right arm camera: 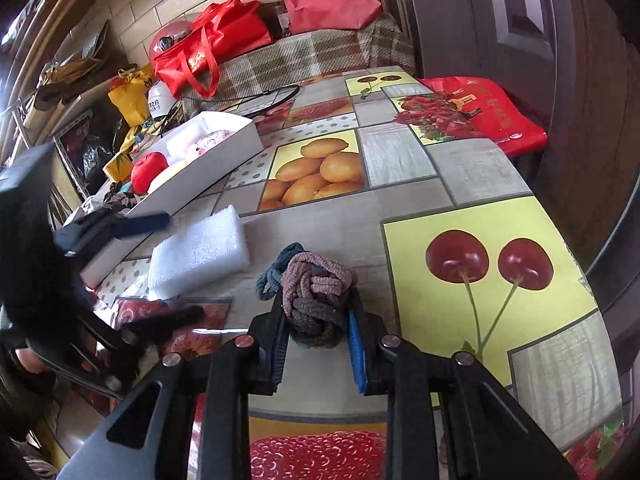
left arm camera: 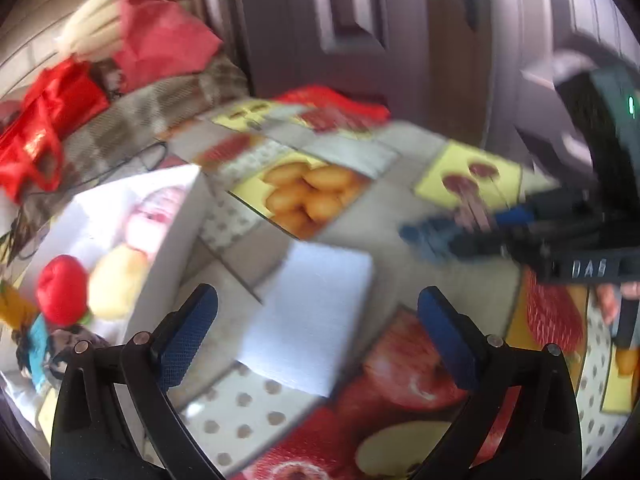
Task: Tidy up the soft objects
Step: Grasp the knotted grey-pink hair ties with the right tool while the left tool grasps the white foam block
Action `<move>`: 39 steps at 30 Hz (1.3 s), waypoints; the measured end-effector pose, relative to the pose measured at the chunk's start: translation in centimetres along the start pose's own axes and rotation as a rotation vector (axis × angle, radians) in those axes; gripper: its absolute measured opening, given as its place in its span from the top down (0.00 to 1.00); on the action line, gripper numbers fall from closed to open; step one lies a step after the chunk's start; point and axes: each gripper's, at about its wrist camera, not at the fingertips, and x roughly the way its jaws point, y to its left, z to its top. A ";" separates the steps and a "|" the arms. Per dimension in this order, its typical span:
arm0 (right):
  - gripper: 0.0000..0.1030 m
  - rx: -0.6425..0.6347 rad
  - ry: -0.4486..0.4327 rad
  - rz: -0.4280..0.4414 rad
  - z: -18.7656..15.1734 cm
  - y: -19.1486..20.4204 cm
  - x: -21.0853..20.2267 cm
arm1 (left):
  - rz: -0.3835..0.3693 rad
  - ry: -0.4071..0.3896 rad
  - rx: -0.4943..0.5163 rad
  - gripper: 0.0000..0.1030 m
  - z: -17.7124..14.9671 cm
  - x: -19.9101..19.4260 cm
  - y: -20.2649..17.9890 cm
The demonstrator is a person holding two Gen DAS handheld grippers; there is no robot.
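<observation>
My right gripper (right arm camera: 316, 312) is shut on a bundle of knitted hair ties (right arm camera: 314, 284), pink, grey and blue, just above the fruit-print tablecloth. In the blurred left wrist view the bundle (left arm camera: 436, 236) hangs at the right gripper's tips. My left gripper (left arm camera: 316, 320) is open and empty, hovering over a white foam block (left arm camera: 308, 320), also seen in the right wrist view (right arm camera: 200, 252). A white box (right arm camera: 224, 148) at the left holds a red plush ball (right arm camera: 149, 170), a yellow soft toy (left arm camera: 116, 280) and a pink plush (right arm camera: 208, 142).
Red bags (right arm camera: 216, 40) and a checked blanket (right arm camera: 304, 52) lie beyond the table's far edge. A red bag (right arm camera: 492, 112) hangs off the right edge. A dark door (right arm camera: 500, 20) stands behind. Clutter and a yellow bag (right arm camera: 130, 98) sit at the far left.
</observation>
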 end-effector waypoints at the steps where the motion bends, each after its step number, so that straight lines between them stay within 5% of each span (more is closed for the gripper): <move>1: 0.75 -0.003 0.000 -0.001 0.0 0.1 0.0 | -0.022 0.018 -0.011 0.02 0.1 0.4 0.2; 8: 0.75 -0.016 0.002 -0.002 0.0 0.1 0.0 | -0.073 0.189 0.008 0.04 0.0 3.8 -0.1; 12: 0.75 -0.036 -0.017 -0.009 0.0 0.4 -0.2 | -0.093 0.167 -0.039 0.43 0.0 3.7 0.6; 16: 0.75 -0.074 -0.048 -0.037 -0.1 1.0 -0.8 | -0.081 0.144 -0.030 0.45 0.0 3.0 0.4; 28: 0.75 -0.055 -0.180 -0.084 -0.4 1.0 -3.1 | 0.127 -0.169 -0.032 0.44 -0.5 -3.3 0.5; 39: 0.75 -0.068 -0.309 -0.157 -0.8 2.2 -4.9 | 0.202 -0.323 -0.150 0.44 -1.7 -6.2 2.7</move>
